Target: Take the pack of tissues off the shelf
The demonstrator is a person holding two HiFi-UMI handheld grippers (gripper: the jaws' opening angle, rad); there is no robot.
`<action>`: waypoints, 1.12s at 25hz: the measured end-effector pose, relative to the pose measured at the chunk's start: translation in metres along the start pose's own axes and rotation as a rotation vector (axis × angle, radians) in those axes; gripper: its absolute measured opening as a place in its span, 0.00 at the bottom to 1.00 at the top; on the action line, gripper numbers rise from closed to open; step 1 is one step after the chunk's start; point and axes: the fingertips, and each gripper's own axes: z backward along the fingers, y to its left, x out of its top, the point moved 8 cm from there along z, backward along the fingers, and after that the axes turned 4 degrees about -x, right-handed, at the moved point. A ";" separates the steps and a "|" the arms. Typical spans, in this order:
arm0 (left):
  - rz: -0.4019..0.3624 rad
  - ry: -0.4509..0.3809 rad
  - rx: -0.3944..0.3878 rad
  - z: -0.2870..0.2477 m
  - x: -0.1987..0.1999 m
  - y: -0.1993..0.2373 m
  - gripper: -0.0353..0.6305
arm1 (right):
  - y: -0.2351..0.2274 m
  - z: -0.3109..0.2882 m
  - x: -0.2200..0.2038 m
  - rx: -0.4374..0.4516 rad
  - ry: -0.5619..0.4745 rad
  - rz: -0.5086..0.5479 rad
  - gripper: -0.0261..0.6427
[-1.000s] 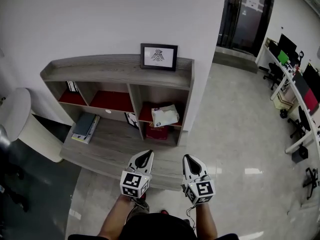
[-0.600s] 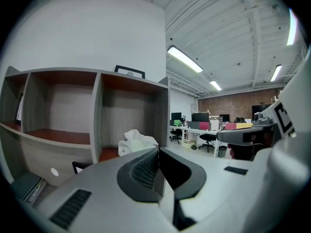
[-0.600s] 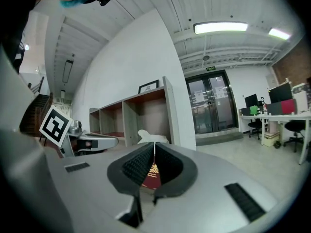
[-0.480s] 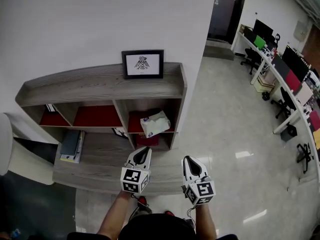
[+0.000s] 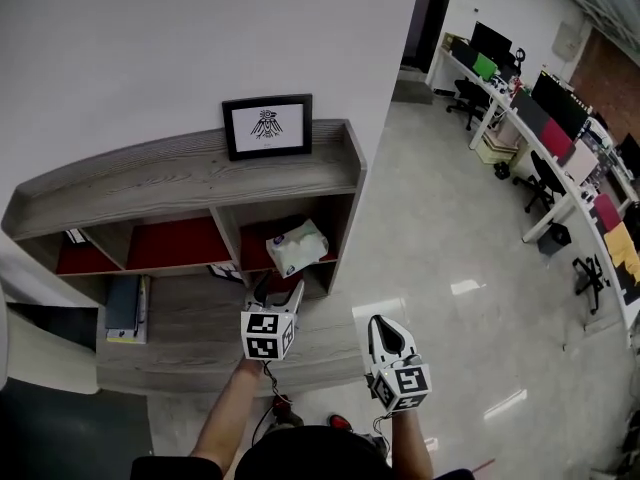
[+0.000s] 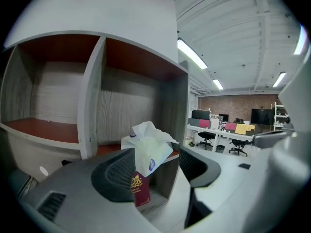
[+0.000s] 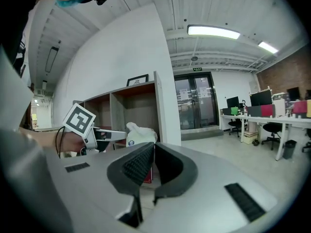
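Head view has my left tongs [image 5: 280, 290] reached out toward the shelf [image 5: 190, 173], while my right tongs [image 5: 385, 330] hang back over the pale floor [image 5: 440, 228], well apart from the furniture. The pack of tissues [image 5: 297, 247] sits in the right-hand compartment, on the red board near its front edge, slightly tilted, with a loose sheet sticking up from its top. From the left gripper view I read the left tongs [image 6: 155, 154] as wide apart; they have just been opening, and neither pad presses on anything. The pack of tissues [image 6: 148, 147] shows framed in the gap between the two dark ribbed pads [image 6: 114, 171], but it lies ahead of the tips, on its board, and I see no contact with it. Below it, in the lower compartment, a dark red booklet [image 6: 140, 191] stands upright. From the right gripper view the right tongs [image 7: 150, 152] are closed, the two tips meeting with nothing between them. That same view catches the left tongs [image 7: 116, 134] from the side, marker cube and hand behind, with the tips just short of the pack of tissues [image 7: 141, 134]; I cannot tell from there whether they touch it. A framed picture [image 5: 267, 125] stands on the top board, against the white wall.
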 end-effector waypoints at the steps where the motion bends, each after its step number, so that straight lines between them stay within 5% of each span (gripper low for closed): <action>1: -0.001 0.008 0.005 -0.005 0.000 0.002 0.47 | 0.001 0.003 -0.002 -0.012 0.004 0.000 0.09; 15: -0.029 0.095 0.021 -0.043 -0.010 0.018 0.46 | -0.010 0.045 -0.010 -0.195 0.029 -0.032 0.09; 19: -0.050 0.089 0.065 -0.043 -0.009 0.024 0.28 | -0.011 0.047 -0.013 -0.210 0.033 -0.041 0.09; 28: -0.071 0.098 0.089 -0.036 -0.007 0.021 0.11 | -0.016 0.051 -0.014 -0.193 0.025 -0.038 0.09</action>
